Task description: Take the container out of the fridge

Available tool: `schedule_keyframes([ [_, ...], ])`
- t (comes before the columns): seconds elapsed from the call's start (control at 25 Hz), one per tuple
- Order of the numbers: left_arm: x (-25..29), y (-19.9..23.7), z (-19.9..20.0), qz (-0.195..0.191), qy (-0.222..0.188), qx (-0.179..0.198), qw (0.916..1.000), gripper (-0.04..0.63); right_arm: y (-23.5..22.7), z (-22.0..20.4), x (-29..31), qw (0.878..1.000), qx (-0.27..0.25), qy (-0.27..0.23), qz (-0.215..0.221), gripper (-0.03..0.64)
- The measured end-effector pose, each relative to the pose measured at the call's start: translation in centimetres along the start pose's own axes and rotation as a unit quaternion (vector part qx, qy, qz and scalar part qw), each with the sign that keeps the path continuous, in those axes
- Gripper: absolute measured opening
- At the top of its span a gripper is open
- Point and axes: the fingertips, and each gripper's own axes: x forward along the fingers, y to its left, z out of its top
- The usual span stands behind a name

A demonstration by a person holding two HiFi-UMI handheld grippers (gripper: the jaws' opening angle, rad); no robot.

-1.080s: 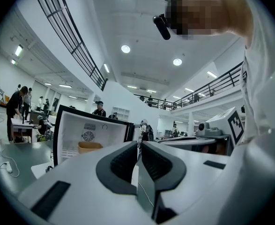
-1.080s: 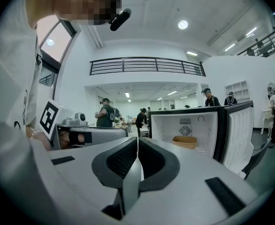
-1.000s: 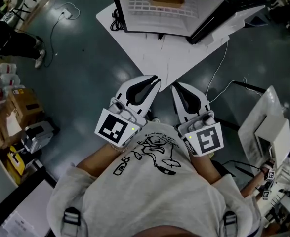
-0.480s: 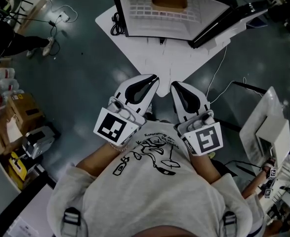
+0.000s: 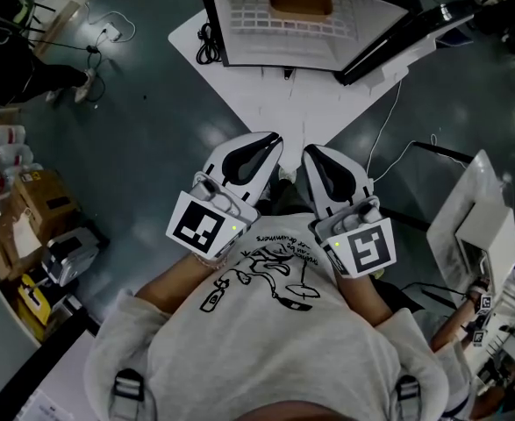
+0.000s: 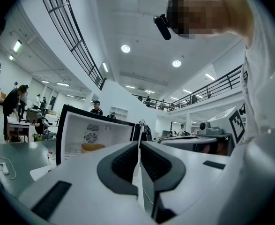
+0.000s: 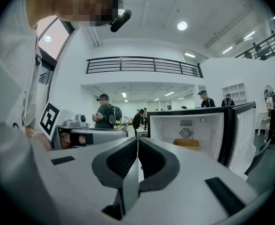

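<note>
**A:** Left gripper view first. State of the left gripper (image 6: pixel 138 146)?

**B:** Closed, pads together, nothing between. Held level, close in front of the chest.

**A:** And the right gripper (image 7: pixel 137 143)?

**B:** Same: shut and empty. Just beside the left, tips near each other in the head view.

**A:** Beyond the tips?

**B:** Corner of the white bench (image 5: pixel 301 103), near both grippers but not touching either. On it, the fridge (image 5: pixel 239 20), with its door (image 5: pixel 397 33) swung wide to the right.

**A:** Whereabouts of the container?

**B:** Tan container (image 5: pixel 300 1), inside the fridge. Low in the white compartment, toward the back wall, under the round fan grille (image 7: pixel 186 133). Well apart from both grippers, untouched.
</note>
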Motion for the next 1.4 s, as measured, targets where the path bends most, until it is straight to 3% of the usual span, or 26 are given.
schedule_keyframes([
  [0.76,1.9,0.1,0.1,-0.002,0.001,0.001,1.0000,0.031,-2.1,0.0,0.2,1.000,0.003,-0.005,-0.004,0.031],
  [1.4,7.8,1.8,0.0,0.007,0.008,-0.002,0.9999,0.031,-8.4,0.2,1.9,1.000,0.008,-0.004,-0.001,0.031],
])
